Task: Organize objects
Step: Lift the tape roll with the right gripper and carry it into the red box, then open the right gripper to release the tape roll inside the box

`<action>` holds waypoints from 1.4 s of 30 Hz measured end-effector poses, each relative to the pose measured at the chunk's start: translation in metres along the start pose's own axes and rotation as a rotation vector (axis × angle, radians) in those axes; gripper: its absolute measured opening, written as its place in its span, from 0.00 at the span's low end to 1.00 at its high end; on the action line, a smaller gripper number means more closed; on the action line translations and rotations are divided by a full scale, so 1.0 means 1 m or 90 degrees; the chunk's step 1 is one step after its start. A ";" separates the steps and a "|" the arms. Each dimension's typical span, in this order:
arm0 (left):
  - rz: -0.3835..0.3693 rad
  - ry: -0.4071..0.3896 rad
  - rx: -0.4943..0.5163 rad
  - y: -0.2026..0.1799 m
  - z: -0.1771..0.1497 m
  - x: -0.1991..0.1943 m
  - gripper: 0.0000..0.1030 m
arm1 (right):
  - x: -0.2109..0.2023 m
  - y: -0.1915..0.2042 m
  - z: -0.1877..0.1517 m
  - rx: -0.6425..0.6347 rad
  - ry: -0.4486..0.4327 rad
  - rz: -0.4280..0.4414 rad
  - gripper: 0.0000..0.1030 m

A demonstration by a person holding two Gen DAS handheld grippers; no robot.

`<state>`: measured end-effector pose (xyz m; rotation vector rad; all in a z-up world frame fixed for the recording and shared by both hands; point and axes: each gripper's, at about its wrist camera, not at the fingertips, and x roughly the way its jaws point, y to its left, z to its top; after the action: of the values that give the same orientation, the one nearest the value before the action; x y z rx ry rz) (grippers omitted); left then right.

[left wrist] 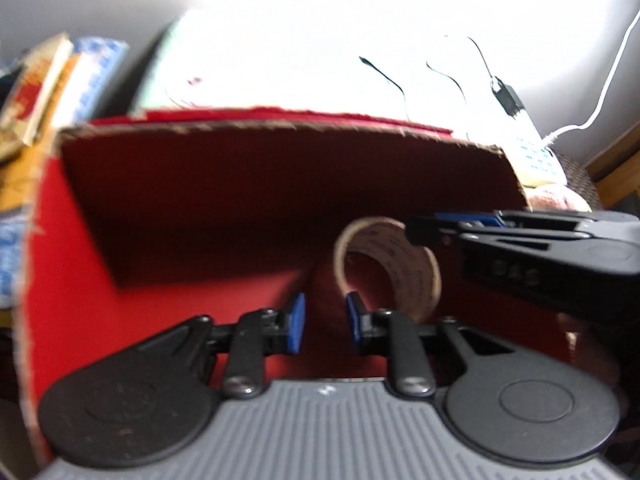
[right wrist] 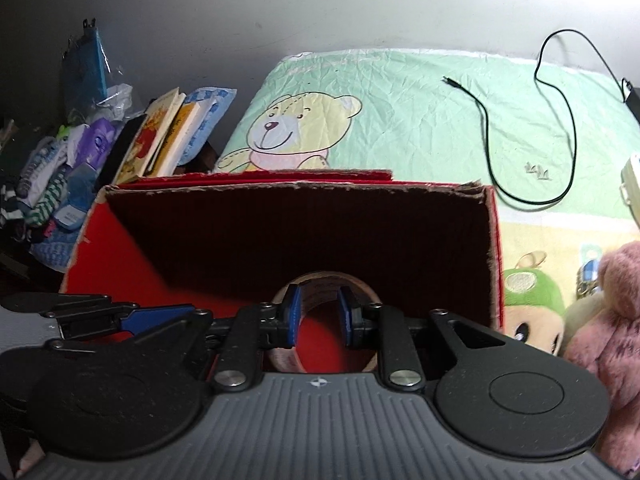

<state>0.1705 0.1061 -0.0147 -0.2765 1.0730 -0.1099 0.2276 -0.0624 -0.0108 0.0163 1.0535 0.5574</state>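
An open red cardboard box (left wrist: 280,130) (right wrist: 296,188) lies in front of both grippers. Inside it, near its right wall, a brown tape roll (left wrist: 400,264) (right wrist: 320,280) stands tilted on the red floor. My left gripper (left wrist: 325,322) hangs inside the box just left of the roll, jaws slightly apart with only red floor between them. My right gripper (right wrist: 320,314) hovers over the roll's hole, its pads a little apart and not pressing on the roll. Each gripper shows in the other's view: the right gripper (left wrist: 414,232) at the roll's upper rim, the left gripper (right wrist: 160,316) low at the left.
The box rests on a green bedsheet (right wrist: 400,120) printed with a teddy bear. A black cable (right wrist: 568,128) lies on the sheet beyond. Books (right wrist: 160,140) and bundled clothes (right wrist: 52,184) crowd the left side. A pink plush toy (right wrist: 608,320) sits right of the box.
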 end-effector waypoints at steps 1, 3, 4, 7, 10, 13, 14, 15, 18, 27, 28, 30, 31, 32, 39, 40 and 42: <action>0.017 -0.010 0.005 0.000 -0.001 -0.004 0.33 | 0.001 0.003 0.000 0.008 0.004 0.011 0.21; 0.048 -0.029 0.012 0.001 -0.004 -0.013 0.40 | 0.003 0.009 0.000 0.033 0.014 0.051 0.21; 0.061 -0.037 0.018 0.001 -0.006 -0.016 0.44 | 0.004 0.011 0.000 0.047 0.020 0.075 0.21; 0.090 -0.055 0.029 0.003 -0.010 -0.027 0.49 | 0.015 0.017 0.000 0.087 0.048 0.123 0.21; 0.106 -0.060 0.027 0.008 -0.016 -0.037 0.52 | 0.028 0.021 -0.002 0.121 0.085 0.137 0.22; 0.120 -0.062 0.029 0.011 -0.023 -0.044 0.53 | 0.039 0.024 -0.005 0.132 0.117 0.126 0.22; 0.121 -0.063 0.032 0.012 -0.027 -0.045 0.55 | 0.041 0.024 -0.006 0.131 0.124 0.116 0.22; 0.121 -0.064 0.033 0.012 -0.028 -0.045 0.57 | 0.041 0.023 -0.008 0.130 0.127 0.106 0.22; 0.118 -0.060 0.032 0.013 -0.031 -0.045 0.60 | 0.038 0.016 -0.008 0.134 0.119 0.094 0.21; 0.096 -0.056 0.026 0.006 -0.023 -0.036 0.69 | 0.032 -0.002 -0.008 0.135 0.083 0.031 0.21; 0.093 -0.055 0.026 0.006 -0.023 -0.035 0.69 | 0.032 -0.002 -0.008 0.128 0.073 0.016 0.21; 0.094 -0.054 0.028 0.004 -0.022 -0.033 0.69 | 0.033 -0.004 -0.009 0.123 0.058 -0.001 0.17; 0.098 -0.054 0.030 0.003 -0.022 -0.031 0.69 | 0.033 -0.007 -0.009 0.133 0.057 0.006 0.17; 0.103 -0.054 0.031 0.003 -0.021 -0.030 0.69 | 0.032 -0.009 -0.010 0.138 0.055 0.009 0.17; 0.124 -0.059 0.024 0.001 -0.021 -0.031 0.69 | 0.018 0.001 -0.017 0.088 0.020 -0.002 0.21; 0.128 -0.061 0.024 0.000 -0.022 -0.032 0.69 | 0.014 0.003 -0.019 0.079 0.012 -0.004 0.21; 0.132 -0.065 0.022 -0.001 -0.022 -0.036 0.69 | 0.006 0.007 -0.023 0.068 -0.005 -0.005 0.21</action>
<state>0.1340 0.1089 0.0060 -0.1374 0.9909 0.0704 0.2083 -0.0594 -0.0255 0.1077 1.0742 0.4930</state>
